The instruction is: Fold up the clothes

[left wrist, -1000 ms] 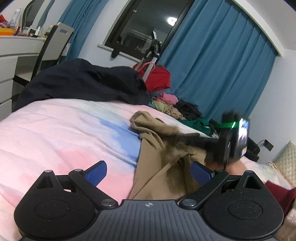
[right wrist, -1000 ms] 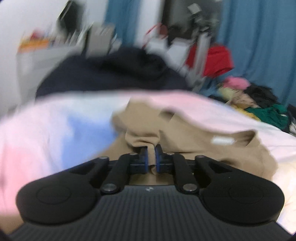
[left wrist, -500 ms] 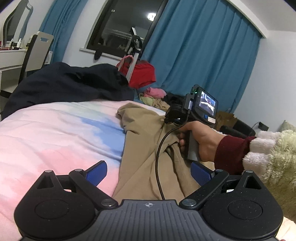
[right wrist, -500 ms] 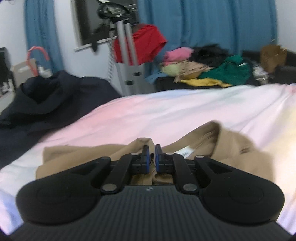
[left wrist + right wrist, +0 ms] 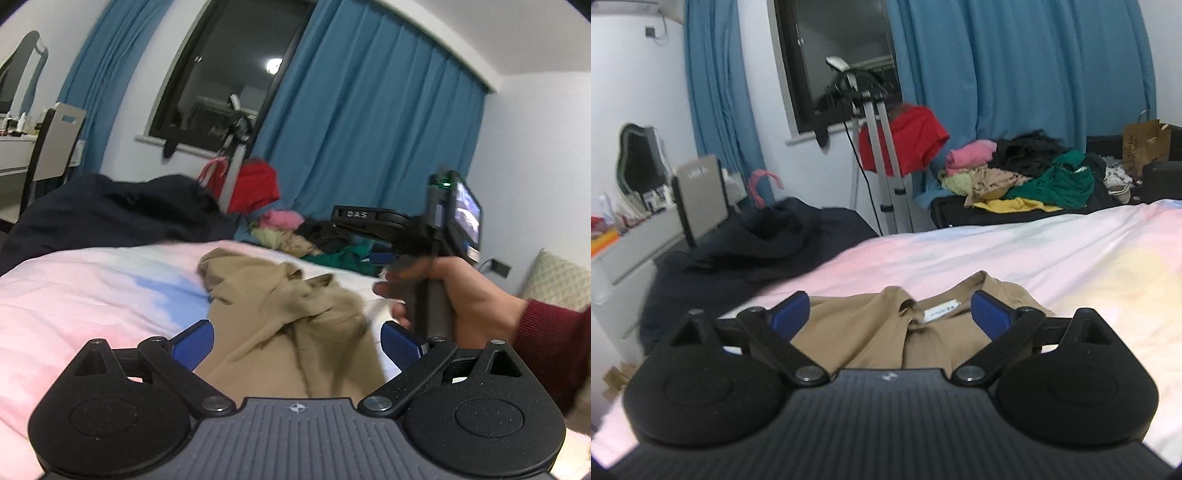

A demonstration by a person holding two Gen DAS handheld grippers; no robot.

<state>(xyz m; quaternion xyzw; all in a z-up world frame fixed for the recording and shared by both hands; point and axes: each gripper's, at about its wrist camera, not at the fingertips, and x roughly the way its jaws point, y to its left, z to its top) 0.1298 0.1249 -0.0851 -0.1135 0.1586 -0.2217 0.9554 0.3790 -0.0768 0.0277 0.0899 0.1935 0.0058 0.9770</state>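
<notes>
A tan shirt (image 5: 291, 317) lies crumpled on the pink and blue bedspread (image 5: 85, 295). In the right wrist view the shirt (image 5: 864, 336) shows its collar and a white label (image 5: 942, 311). My left gripper (image 5: 297, 341) is open and empty, just above the shirt's near part. My right gripper (image 5: 890, 314) is open and empty, hovering over the collar. In the left wrist view the right gripper (image 5: 376, 236) is held in a hand above the shirt's right side.
A dark navy garment (image 5: 110, 210) is heaped at the bed's far left. A pile of coloured clothes (image 5: 1023, 177) lies beyond the bed by the blue curtain. A tripod with a red cloth (image 5: 905, 140) stands by the window. A white dresser (image 5: 620, 258) and chair stand left.
My right gripper was shut on the shirt's collar; it has opened, let go and lifted. The shirt has dropped into a heap. The left gripper stayed open.
</notes>
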